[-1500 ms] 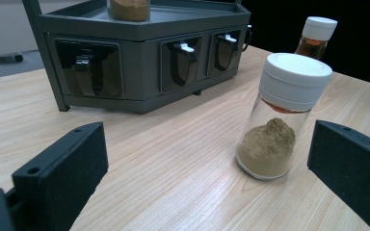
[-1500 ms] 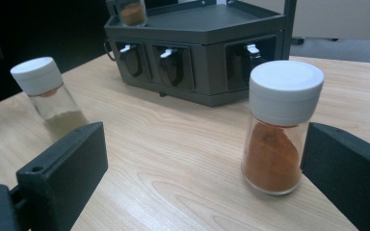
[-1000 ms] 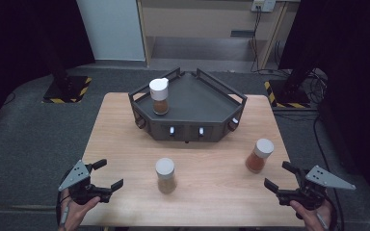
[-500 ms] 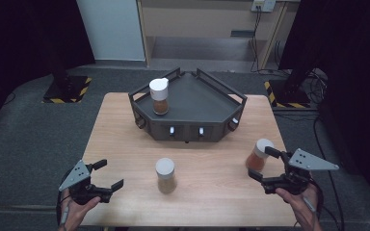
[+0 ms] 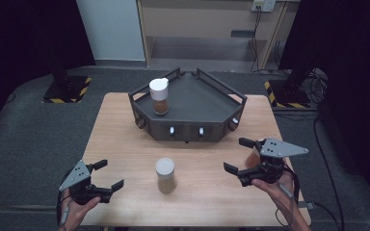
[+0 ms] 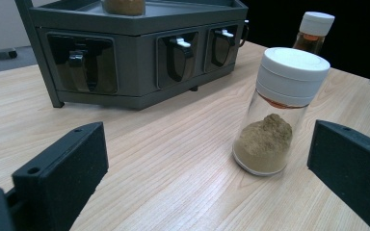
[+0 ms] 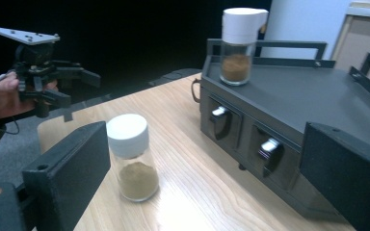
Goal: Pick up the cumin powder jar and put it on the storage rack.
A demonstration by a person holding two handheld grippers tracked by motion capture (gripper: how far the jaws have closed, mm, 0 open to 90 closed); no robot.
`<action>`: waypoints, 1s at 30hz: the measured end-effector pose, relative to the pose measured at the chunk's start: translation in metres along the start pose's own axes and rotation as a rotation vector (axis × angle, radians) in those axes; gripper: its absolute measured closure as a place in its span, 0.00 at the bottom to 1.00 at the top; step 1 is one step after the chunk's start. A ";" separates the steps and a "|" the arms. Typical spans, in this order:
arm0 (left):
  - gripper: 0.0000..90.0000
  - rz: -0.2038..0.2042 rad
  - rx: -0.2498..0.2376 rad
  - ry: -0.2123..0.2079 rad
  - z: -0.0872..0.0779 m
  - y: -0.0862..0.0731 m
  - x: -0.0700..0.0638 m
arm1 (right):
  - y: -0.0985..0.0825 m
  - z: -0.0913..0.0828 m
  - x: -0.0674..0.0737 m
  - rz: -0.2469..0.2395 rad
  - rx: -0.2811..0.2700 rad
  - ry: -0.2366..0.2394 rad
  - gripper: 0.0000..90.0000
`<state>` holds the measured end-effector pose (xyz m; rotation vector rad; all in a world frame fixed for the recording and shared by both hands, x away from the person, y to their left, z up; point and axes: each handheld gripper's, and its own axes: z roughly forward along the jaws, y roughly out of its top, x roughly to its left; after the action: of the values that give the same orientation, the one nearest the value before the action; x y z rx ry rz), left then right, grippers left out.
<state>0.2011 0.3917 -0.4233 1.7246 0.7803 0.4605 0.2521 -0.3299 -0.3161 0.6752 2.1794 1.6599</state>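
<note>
one upright jar [image 5: 253, 156], cap up, sits between the right gripper's [image 5: 241, 156] wide jaws.

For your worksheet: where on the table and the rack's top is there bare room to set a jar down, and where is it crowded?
Bare wood lies between the left gripper and the middle jar, and along the table left of the rack. The rack's top right of its jar is bare. It is crowded at the right gripper, beside the right-hand jar.
</note>
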 end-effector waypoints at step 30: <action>0.00 0.003 0.003 -0.004 0.001 0.000 0.000 | 0.019 0.101 0.004 -0.053 0.082 0.194 0.05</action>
<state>0.2016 0.3912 -0.4233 1.7291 0.7759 0.4576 0.3045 -0.2414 -0.3255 0.4899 2.3888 1.6795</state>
